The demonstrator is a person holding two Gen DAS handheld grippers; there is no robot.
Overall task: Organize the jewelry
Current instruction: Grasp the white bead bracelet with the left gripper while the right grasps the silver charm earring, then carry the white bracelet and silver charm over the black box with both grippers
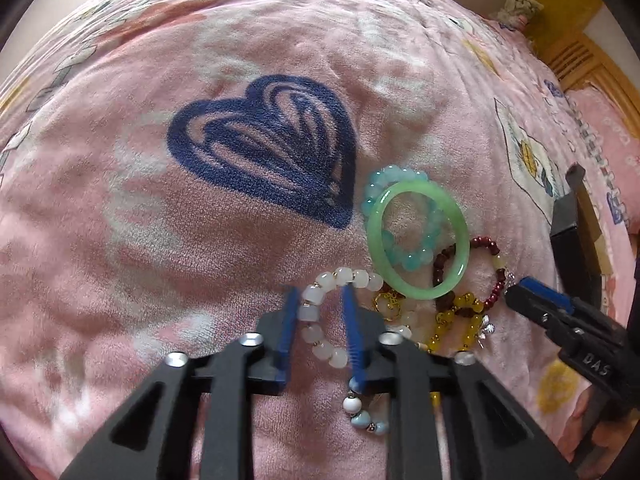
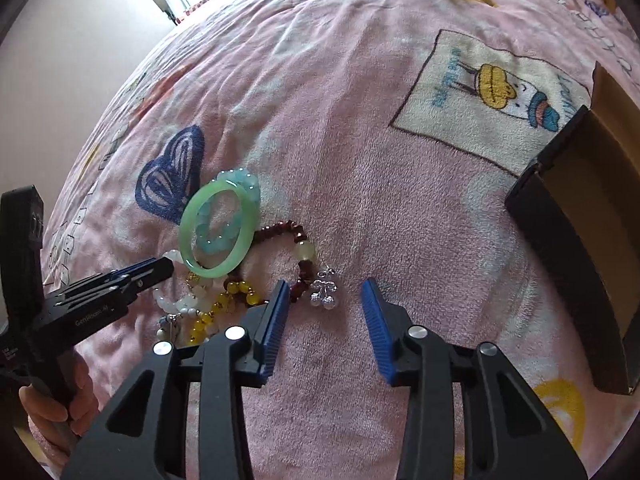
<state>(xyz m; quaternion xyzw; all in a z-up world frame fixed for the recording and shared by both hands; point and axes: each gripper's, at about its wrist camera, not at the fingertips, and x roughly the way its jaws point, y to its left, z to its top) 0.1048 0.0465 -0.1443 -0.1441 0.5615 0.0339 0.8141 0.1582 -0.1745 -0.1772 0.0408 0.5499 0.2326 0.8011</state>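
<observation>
Pink blanket (image 1: 120,240) with one navy heart print (image 1: 264,148) covers the whole surface. Jewelry sits in one tangled pile, at 3 to 5 o'clock of the heart in the left wrist view. Count: one green bangle (image 1: 418,240) tilted, lying on top of one aqua bead bracelet (image 1: 380,184) and over one dark red bead bracelet (image 1: 486,248); one white bead bracelet (image 1: 324,312); one yellow bead bracelet (image 1: 452,320); one small strand of white and pale blue beads (image 1: 360,412) at 6 o'clock of the pile; one silver charm (image 2: 324,292) on the red bracelet. Six bead or bangle pieces total, overlapping and touching. Left gripper (image 1: 320,320) is low over the pile, jaws narrowly apart with the left side of the white bead bracelet between the blue pads (image 1: 290,320); cannot tell if the pads touch the beads. Right gripper (image 2: 326,320) is spread wide, holding nothing, with the silver charm just ahead between its fingers and the pile at its 10 o'clock. One dark box (image 2: 568,232) with a brown interior lies open at 3 o'clock of the right wrist view, well apart from the pile. One hand (image 2: 60,396) shows on the left gripper's handle at 8 o'clock.
</observation>
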